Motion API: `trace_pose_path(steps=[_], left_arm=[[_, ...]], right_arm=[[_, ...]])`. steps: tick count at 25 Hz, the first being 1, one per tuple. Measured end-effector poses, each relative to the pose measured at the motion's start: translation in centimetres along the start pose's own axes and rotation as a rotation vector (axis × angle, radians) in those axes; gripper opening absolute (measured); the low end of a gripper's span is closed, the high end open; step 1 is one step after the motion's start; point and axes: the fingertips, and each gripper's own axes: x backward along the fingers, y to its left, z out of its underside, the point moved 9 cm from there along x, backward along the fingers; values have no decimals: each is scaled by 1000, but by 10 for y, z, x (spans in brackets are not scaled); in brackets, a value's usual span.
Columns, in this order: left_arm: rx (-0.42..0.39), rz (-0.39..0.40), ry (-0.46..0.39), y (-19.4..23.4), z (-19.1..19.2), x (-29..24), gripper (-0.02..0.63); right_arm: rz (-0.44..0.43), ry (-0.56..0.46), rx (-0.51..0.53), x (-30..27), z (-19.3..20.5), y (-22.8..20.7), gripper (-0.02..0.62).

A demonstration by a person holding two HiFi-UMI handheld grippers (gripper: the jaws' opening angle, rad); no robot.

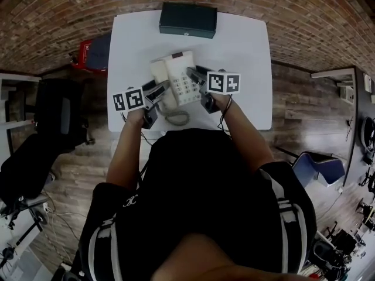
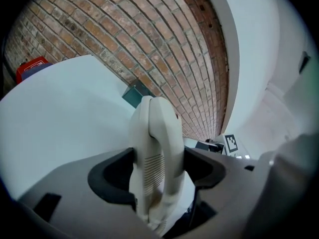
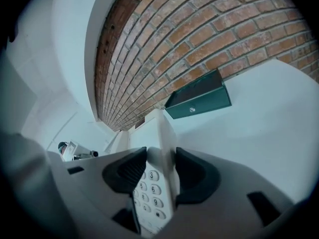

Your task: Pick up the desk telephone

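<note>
Forearms reach forward from a black top, a grey two-jaw gripper in each hand. Between them is the cream plastic desk telephone (image 1: pixel 176 79), over the middle of the white rectangular table (image 1: pixel 246 51), its coiled cord (image 1: pixel 177 119) trailing nearest the person. The left gripper (image 2: pixel 158 166) is clamped on the cream handset (image 2: pixel 154 133); the right gripper (image 3: pixel 159 171) pinches the telephone's right edge beside the keypad. Beyond lies a flat dark green box (image 1: pixel 188 20), then the red brick wall (image 1: pixel 58 16).

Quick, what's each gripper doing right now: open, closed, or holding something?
Left gripper: closed on the desk telephone, handset side.
Right gripper: closed on the desk telephone's keypad edge.
</note>
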Motion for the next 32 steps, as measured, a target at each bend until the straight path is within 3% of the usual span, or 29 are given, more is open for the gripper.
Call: trace_pose_path(steps=[10,18,32], left_arm=[[-149,-6,-114,-65,-28,16,321],[-305,26,-161,-115,-56,29,321],[-482,66,-220,-178,-85,36,321]], right_arm=[[-33,-159,131,47,-44,35,173],[-48,-279,190,83,-75,64,173],[-29,-423,299,137,-112,96,170]])
